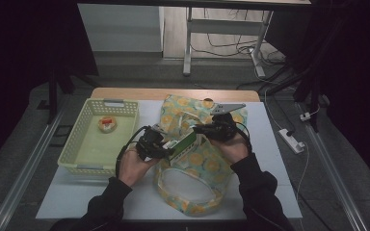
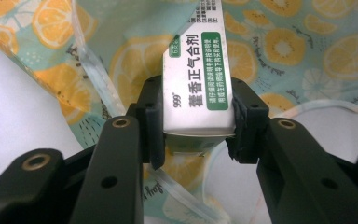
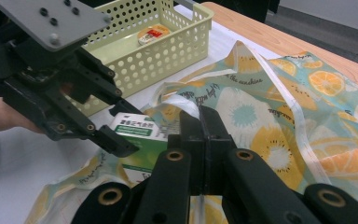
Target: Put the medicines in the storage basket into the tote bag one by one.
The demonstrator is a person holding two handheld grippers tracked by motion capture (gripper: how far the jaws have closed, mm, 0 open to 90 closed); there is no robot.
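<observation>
Box: we have the white-and-green medicine box (image 2: pixel 199 79) clamped across its narrow sides in the left tool (image 2: pixel 198 135), pads pressing both long faces near one end; it sits over the mouth of the lemon-print bag (image 1: pixel 200 159), near the middle of the counter (image 1: pixel 279 159).
How the box handles: we judge it light, stiff cardboard with a smooth printed skin (it could dent if squeezed hard, and slide if gripped loosely). Holding it near the end, as now, leaves the rest free to enter the bag.
Bag: soft, floppy coated fabric with a clear plastic trim (image 3: pixel 279 88); we expect it to sag shut unless the rim is kept lifted.
Right tool: the right tool (image 3: pixel 204 121) is clenched on a pinch of the bag's rim, lifting it.
Left hand pose: the left hand (image 1: pixel 132 166) comes in from the near edge, tool roughly level, pointing at the bag.
Right hand pose: the right hand (image 1: pixel 233 147) reaches over the bag, tool pointing back toward the box.
Basket: the yellow basket (image 1: pixel 77 144) stands at the left edge, a small round item (image 1: pixel 107 123) inside.
</observation>
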